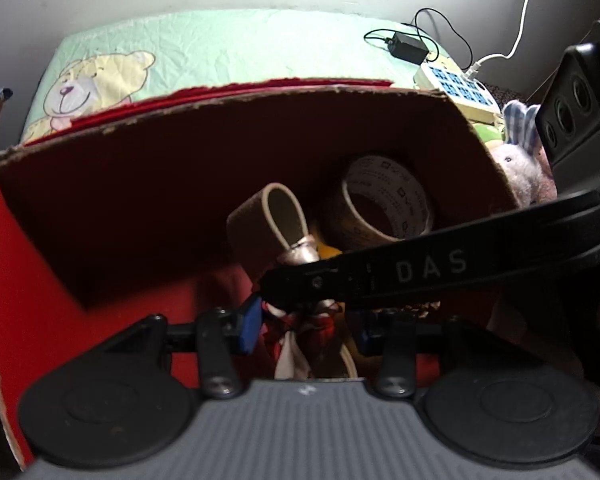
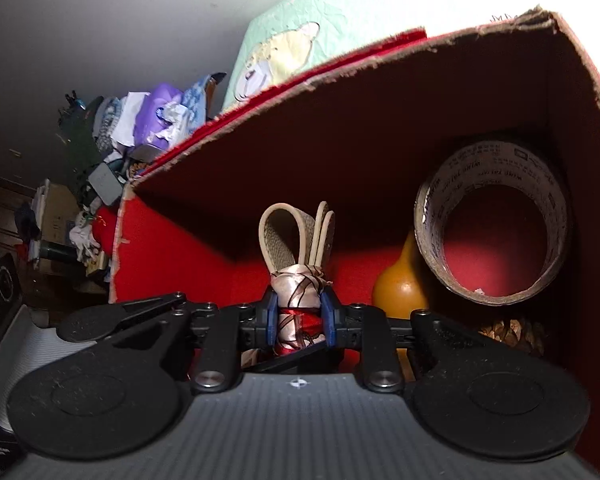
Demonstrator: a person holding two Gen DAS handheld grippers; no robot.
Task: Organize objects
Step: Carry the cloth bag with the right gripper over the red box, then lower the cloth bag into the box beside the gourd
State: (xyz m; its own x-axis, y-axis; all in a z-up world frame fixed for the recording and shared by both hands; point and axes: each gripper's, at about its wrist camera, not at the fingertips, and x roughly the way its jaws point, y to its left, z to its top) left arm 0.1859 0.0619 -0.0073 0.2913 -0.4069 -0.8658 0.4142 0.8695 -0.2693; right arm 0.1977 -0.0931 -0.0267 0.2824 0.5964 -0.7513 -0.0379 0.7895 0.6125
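Here, right claw (image 2: 300, 316) clamped on satin-wrapped beige strap bundle (image 2: 296, 248), left claw (image 1: 306, 326) apart

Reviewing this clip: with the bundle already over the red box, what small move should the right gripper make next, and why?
Probably lower a little further and then open. The right gripper is shut on the silk-wrapped strap bundle, which hangs inside the red box with bare red floor just ahead, beside the gourd and the tape roll. The left gripper sits around its lower end.
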